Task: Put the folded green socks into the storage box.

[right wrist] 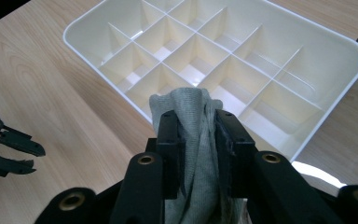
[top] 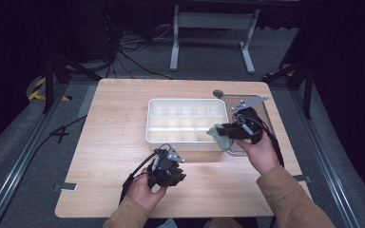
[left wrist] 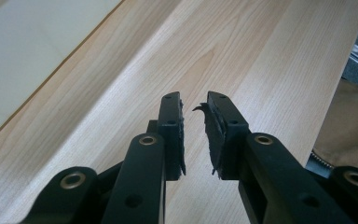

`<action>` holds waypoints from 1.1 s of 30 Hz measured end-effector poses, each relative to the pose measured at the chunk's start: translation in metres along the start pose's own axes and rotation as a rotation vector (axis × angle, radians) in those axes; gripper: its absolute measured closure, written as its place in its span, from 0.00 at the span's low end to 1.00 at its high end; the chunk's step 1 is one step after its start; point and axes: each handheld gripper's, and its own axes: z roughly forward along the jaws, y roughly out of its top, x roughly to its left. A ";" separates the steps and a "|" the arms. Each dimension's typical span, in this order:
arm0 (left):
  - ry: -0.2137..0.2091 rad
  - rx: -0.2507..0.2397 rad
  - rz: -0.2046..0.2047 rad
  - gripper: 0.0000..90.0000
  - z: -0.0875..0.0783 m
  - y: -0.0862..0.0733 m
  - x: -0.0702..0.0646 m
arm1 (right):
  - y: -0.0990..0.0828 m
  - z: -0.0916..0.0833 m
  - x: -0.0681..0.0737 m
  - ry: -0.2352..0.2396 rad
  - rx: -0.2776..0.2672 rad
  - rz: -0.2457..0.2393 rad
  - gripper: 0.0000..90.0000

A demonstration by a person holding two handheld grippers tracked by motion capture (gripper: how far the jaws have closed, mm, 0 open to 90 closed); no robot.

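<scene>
A white tray (top: 148,128) divided into several empty compartments sits at the middle of the wooden table (top: 114,152). My right gripper (top: 220,130) hovers at the tray's near right corner, shut on a grey-green cloth (top: 224,142) that hangs from it. In the right gripper view the cloth (right wrist: 186,100) is bunched between the jaws of the gripper (right wrist: 196,123), just over the tray's (right wrist: 279,100) near edge. My left gripper (top: 175,177) rests low near the table's front, left of the right hand. Its jaws (left wrist: 195,100) stand slightly apart with only bare wood behind them.
A clear flat lid or plate (top: 256,102) lies at the tray's right side, under the right hand. A small round grey object (top: 217,93) sits behind the tray's far right corner. Beyond the table stand a metal frame (top: 214,21) and loose cables on the floor.
</scene>
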 end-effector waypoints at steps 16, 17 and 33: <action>0.012 -0.010 -0.019 0.85 -0.004 -0.005 0.001 | 0.021 0.011 -0.020 -0.050 0.053 -0.062 0.81; 0.012 -0.011 -0.016 0.85 -0.005 -0.005 0.002 | 0.022 0.011 -0.021 -0.053 0.055 -0.066 0.81; 0.017 -0.012 -0.027 0.85 -0.006 -0.009 0.003 | 0.023 0.032 -0.032 -0.088 0.074 -0.101 0.81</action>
